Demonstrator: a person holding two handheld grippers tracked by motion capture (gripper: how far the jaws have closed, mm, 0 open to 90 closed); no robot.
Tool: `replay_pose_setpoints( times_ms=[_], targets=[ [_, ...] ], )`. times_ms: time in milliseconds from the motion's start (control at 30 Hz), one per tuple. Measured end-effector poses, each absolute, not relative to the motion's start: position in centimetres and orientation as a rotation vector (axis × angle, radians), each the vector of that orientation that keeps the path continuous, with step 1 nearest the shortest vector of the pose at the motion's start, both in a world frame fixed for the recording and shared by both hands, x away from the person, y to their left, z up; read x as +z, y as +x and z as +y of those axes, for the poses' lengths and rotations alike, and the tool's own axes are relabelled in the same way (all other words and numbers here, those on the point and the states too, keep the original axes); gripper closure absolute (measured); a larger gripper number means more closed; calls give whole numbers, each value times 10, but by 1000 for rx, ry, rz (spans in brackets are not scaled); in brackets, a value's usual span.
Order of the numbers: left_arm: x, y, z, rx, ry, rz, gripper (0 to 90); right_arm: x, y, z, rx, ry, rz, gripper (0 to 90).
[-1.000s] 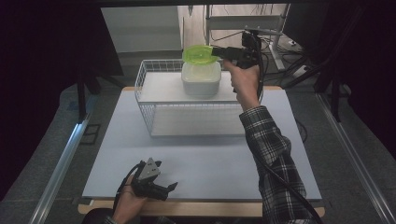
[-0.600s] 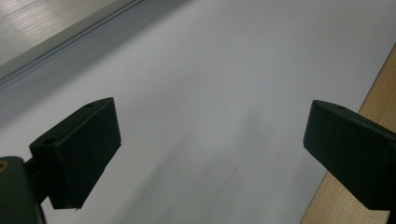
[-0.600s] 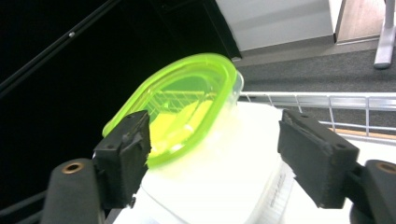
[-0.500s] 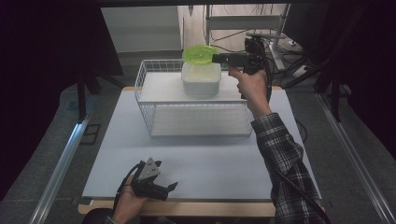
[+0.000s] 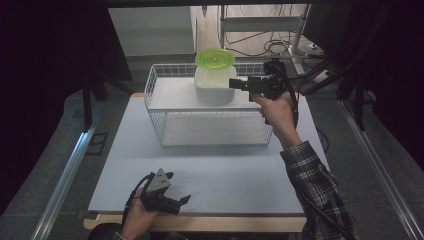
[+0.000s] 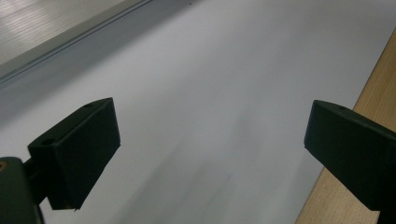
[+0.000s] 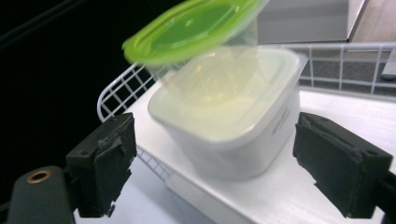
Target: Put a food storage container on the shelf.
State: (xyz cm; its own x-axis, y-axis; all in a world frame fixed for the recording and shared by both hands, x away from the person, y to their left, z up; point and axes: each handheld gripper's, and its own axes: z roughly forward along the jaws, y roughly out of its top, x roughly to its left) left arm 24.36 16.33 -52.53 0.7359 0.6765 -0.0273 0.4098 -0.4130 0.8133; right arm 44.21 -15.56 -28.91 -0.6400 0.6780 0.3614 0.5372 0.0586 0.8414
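Desk (image 5: 220, 185): pale grey top with a wooden near edge, bearing all items.

Wire basket (image 5: 156, 116): white, rectangular, long axis left to right, at the far middle of the desk; a white shelf panel lies across its far half.

Square container (image 5: 212, 90): translucent white tub, upright on the shelf panel at the far side of the basket, mouth upward. Also seen in the right gripper view (image 7: 233, 135).

Round container (image 5: 215, 59): clear tub with a green lid, seated on the square container's top, tilted, lid face leaning toward the near left in the right gripper view (image 7: 191, 28).

Right tool (image 5: 235, 83): held level at the basket's far right, pointing left at the square container, jaws spread wide with nothing between them; the container lies ahead of them (image 7: 212, 172).

Left tool (image 5: 182, 201): resting at the desk's near left edge, pointing right, jaws parted and empty over bare desk (image 6: 210, 154).

Change: a second earlier the right tool gripped the green lid above the basket; it has since let go and dropped lower. Left tool unmoved.
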Motion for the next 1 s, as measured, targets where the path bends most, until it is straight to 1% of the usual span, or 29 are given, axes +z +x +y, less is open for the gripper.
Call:
replay_pose_setpoints(
  times_ms=[733, 1000],
  targets=[
    [-525, 244, 166, 341, 2002, 803, 27, -335, 396, -160, 1499, 1031, 2286, 48],
    [-526, 244, 164, 355, 2026, 797, 24, -352, 384, -163, 1482, 996, 2286, 41]
  ],
)
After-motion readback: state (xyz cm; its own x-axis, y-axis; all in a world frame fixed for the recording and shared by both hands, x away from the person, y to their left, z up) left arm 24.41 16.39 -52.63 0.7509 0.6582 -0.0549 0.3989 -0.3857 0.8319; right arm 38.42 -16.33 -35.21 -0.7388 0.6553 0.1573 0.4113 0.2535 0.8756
